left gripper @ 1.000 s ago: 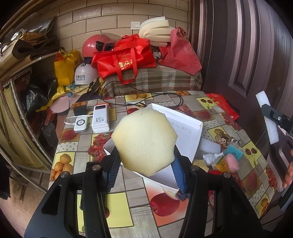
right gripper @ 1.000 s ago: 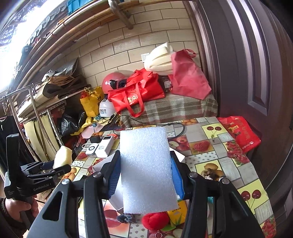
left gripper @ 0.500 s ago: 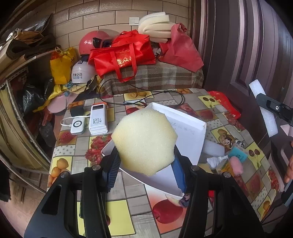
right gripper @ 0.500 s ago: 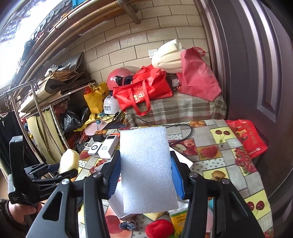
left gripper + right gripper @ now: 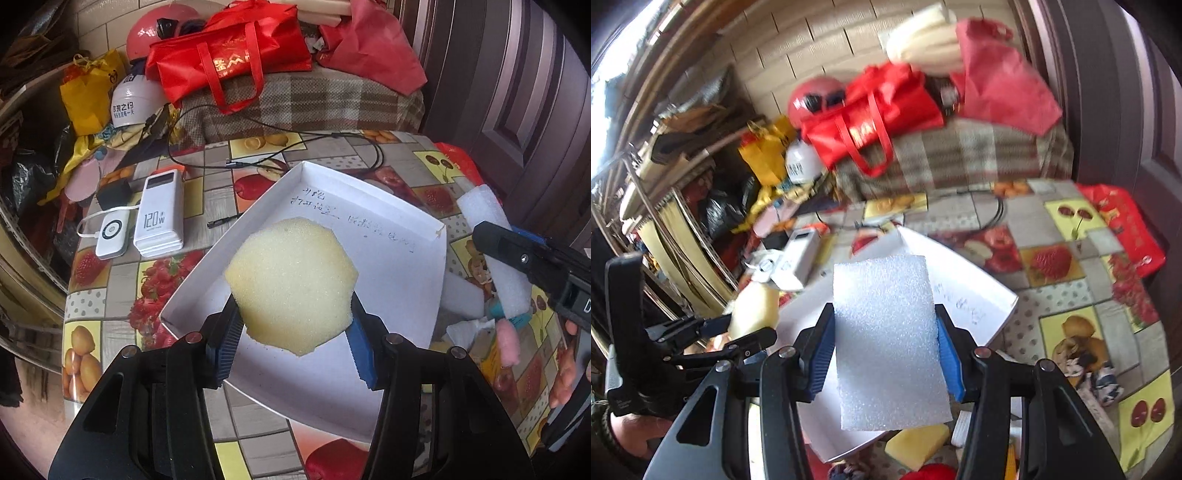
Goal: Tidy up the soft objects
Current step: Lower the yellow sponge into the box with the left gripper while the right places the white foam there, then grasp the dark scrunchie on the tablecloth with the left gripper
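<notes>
My left gripper (image 5: 293, 325) is shut on a pale yellow sponge (image 5: 291, 280) and holds it above the near part of an empty white box (image 5: 388, 221) with handwriting inside. My right gripper (image 5: 886, 354) is shut on a white foam block (image 5: 890, 339) and holds it above the same white box (image 5: 967, 295). The right gripper with its foam (image 5: 495, 254) shows at the box's right edge in the left wrist view. The left gripper with the sponge (image 5: 750, 310) shows at the left in the right wrist view.
Two white power banks (image 5: 159, 214) and a black cable (image 5: 295, 162) lie left of and behind the box. Small soft items, among them a pink one (image 5: 508, 343), a yellow sponge (image 5: 916, 443) and a red plush (image 5: 934, 472), lie at the box's right and near side. Red bags (image 5: 229, 59) and helmets stand behind.
Both grippers have moved forward and down towards the white box with their loads. The right wrist view is blurred by motion.
</notes>
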A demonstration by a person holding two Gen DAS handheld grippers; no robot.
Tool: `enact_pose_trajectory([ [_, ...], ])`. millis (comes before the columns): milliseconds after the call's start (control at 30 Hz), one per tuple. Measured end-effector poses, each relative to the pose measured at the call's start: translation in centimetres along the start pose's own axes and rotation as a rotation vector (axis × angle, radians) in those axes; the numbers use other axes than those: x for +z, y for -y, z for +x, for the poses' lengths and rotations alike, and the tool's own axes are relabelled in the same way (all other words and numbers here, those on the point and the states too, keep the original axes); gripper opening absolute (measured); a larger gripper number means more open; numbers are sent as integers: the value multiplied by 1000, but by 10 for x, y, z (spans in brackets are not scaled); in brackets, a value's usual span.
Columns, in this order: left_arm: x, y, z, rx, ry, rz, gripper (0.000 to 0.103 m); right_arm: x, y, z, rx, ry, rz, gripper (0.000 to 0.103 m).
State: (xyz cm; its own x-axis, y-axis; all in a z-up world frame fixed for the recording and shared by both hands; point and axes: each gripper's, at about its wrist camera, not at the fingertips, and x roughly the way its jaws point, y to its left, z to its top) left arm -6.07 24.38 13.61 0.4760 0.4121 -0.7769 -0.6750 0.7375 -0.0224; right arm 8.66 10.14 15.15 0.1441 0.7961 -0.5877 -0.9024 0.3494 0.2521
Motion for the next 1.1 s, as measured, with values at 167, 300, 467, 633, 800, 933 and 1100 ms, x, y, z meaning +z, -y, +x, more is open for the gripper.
enact_pose_trajectory([
  [167, 3, -2, 42, -17, -64, -31, 54, -4, 8, 48, -16, -81, 35, 51],
  [300, 0, -10, 65, -23, -81, -74, 71, -8, 13, 70, -57, -99, 60, 54],
  [467, -2, -15, 70, 23, -29, -79, 103, -13, 15, 83, -54, -94, 63, 103],
  [633, -4, -28, 62, 30, -2, -133, 103, -15, 19, 82, -59, -86, 91, 103],
  [800, -8, -39, 28, 6, 71, -194, 103, -13, 21, 63, -57, -56, 122, 103],
  [933, -19, -38, -1, -15, 115, -187, 103, -14, 22, 27, -47, 2, 143, 103],
  [1100, -51, -17, -24, -93, 102, -114, 103, -21, 28, -20, -72, 70, 137, 103],
])
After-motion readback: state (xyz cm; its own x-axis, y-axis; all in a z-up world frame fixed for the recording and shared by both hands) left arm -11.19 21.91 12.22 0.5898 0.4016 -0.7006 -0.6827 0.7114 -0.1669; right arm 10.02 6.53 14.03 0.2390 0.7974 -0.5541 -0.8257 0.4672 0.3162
